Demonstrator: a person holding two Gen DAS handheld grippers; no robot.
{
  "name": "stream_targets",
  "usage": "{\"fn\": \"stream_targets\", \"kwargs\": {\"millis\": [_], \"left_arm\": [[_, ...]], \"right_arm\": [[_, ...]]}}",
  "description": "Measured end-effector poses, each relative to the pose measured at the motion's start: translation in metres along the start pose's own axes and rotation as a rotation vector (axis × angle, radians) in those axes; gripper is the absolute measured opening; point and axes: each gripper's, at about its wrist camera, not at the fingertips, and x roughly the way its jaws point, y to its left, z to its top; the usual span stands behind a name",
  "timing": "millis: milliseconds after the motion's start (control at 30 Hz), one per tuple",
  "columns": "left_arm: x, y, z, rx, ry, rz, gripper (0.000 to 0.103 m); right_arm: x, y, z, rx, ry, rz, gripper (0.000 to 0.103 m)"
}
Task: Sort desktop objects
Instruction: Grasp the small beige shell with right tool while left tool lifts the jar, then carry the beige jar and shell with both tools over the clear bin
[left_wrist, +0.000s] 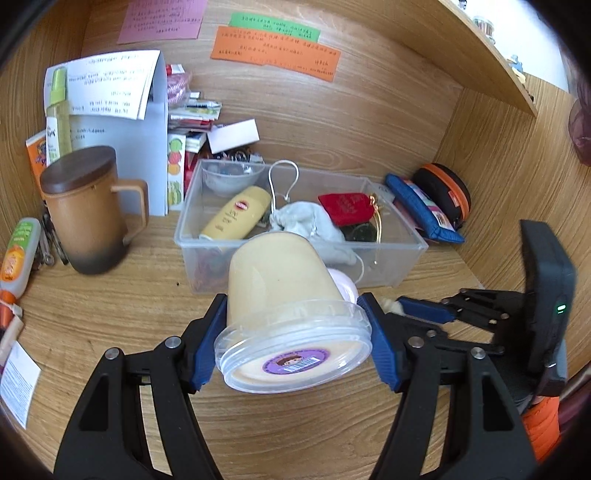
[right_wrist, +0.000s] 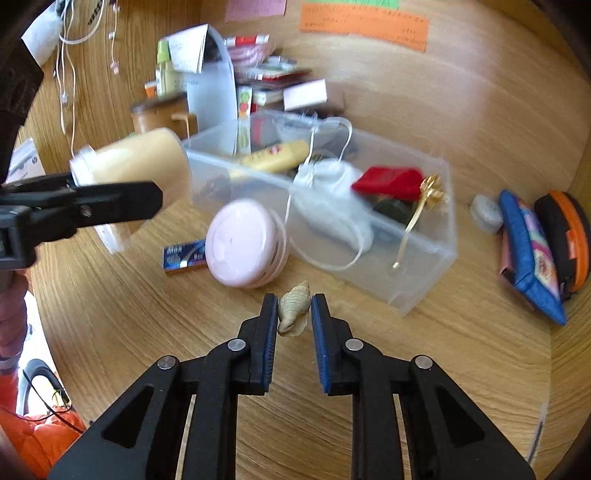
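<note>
A: Left first. The left gripper (left_wrist: 291, 343) has its jaws closed on the clear plastic tub of yellowish paste (left_wrist: 291, 314), blue pads on either side of the wall just behind the lidded rim. The tub is held in the air over the wooden desk (left_wrist: 110, 314), just short of the clear plastic storage bin (left_wrist: 391, 266).

B: Which way does it point?

A: Tipped on its side. Long axis runs roughly along the fingers, lid end with the purple sticker toward the camera, base toward the bin.

B: Handling?

A: My guess: full, so fairly heavy; smooth, slightly springy wall that could slip. Holding just behind the rim looks sensible, since the lip would stop it sliding through.

B: And the right?

A: The right gripper (right_wrist: 294, 314) straddles a small ribbed beige seashell (right_wrist: 293, 310) on the desk, near the bin's front corner. Jaws are narrowly parted; one pad seems to touch the shell, the other shows a gap, so it's not gripped.

B: Orientation?

A: Spire points away, toward the bin; long axis along the fingers. Probably light, rigid, brittle, with ribs that give purchase. Take it gently across its widest part.
</note>
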Motion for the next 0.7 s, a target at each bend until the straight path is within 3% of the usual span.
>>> {"fn": "stream_targets", "kwargs": {"millis": [233,700], "left_arm": [[-0.006,-0.001,0.019,0.015,-0.038,-0.008,0.069],[0.004,0.011,0.062,0.044,-0.064,-0.023,0.069]], "right_arm": [[-0.024,-0.008,0.025,-0.013,-0.066,-0.041,0.017],[-0.032,-0.028,0.075,-0.037,-0.149,-0.073,0.017]]}}
